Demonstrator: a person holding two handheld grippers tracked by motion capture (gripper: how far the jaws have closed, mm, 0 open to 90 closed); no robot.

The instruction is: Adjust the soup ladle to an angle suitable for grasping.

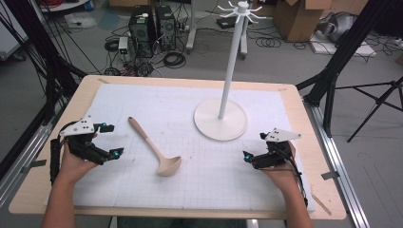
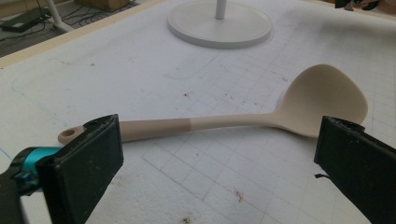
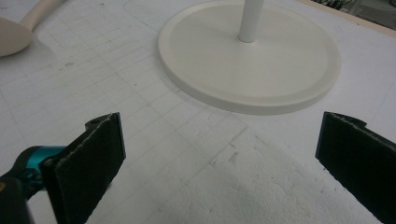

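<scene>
Plainly, both of my grippers stood with jaws wide apart and nothing between them. My left gripper (image 1: 108,140) sat near the table's left edge, my right gripper (image 1: 254,147) near its right edge, each held low over the white gridded mat (image 1: 157,102) that covered the table (image 1: 85,88). The beige ladle (image 1: 157,149) lay flat on the mat just beside my left gripper, its bowl toward the near edge and its handle, with a hanging hole at the tip, slanting toward the far left corner. In the left gripper view the ladle (image 2: 224,121) lay just beyond my open jaws, untouched. A white hook stand (image 1: 221,118) stood upright toward the far edge, its round base (image 3: 247,58) just ahead of my right jaws, well apart from the ladle.
</scene>
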